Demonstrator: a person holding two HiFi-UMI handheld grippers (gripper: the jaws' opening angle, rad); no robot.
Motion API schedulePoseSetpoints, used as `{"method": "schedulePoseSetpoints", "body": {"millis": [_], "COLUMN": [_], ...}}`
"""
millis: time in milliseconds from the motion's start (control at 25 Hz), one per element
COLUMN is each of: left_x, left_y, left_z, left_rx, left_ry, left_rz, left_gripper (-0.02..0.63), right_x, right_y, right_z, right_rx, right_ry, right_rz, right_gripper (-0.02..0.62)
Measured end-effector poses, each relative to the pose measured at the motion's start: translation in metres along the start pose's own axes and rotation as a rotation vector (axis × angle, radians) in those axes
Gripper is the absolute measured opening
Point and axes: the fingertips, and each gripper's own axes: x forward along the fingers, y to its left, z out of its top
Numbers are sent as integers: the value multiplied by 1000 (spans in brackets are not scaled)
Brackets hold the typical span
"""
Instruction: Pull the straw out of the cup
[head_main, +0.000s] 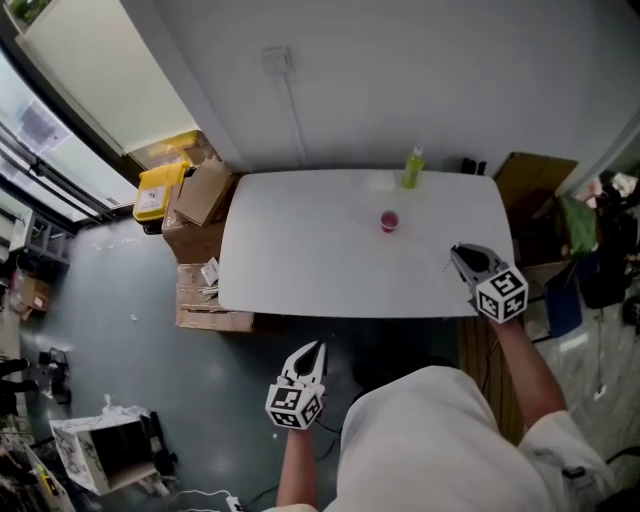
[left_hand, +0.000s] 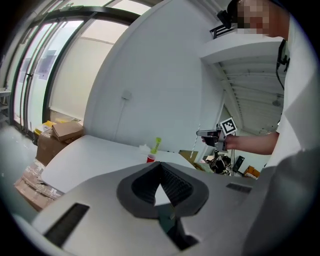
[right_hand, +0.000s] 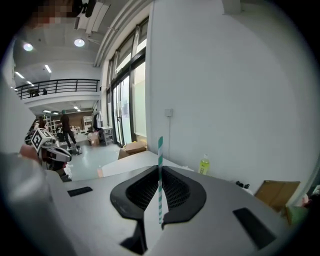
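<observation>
Straw (right_hand: 160, 150) clamped in right tool (head_main: 458, 254), clear of red cup (head_main: 389, 221); left tool (left_hand: 160, 167) closed, empty.

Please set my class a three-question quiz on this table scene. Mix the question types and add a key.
1. True or false: the straw stands in the red cup.
2. What is clamped in the right gripper? A: a green bottle. B: the straw. C: nothing.
3. Short answer: which gripper is off the table, over the floor?

Key
1. False: it is out of the cup.
2. B.
3. The left gripper.
</observation>
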Motion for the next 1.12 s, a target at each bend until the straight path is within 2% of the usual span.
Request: {"method": "schedulePoseSetpoints", "body": {"millis": [280, 560, 800, 1120], "left_x": [20, 29, 38, 44], "left_y": [-40, -79, -111, -132], "left_z": [11, 15, 11, 9], "left_rx": [30, 20, 31, 33], "left_ry": [-4, -24, -24, -33], "left_rz": [-55, -39, -37, -28], "left_gripper": [2, 2, 2, 2], "right_x": [-71, -131, -156, -169], "right_y": [-18, -40, -55, -61], "right_z": [-15, -27, -38, -42], "right_rx": [51, 116, 134, 125], "right_ry": [-52, -119, -146, -161], "right_rz": [-53, -60, -55, -26], "right_gripper": [49, 49, 49, 49]}}
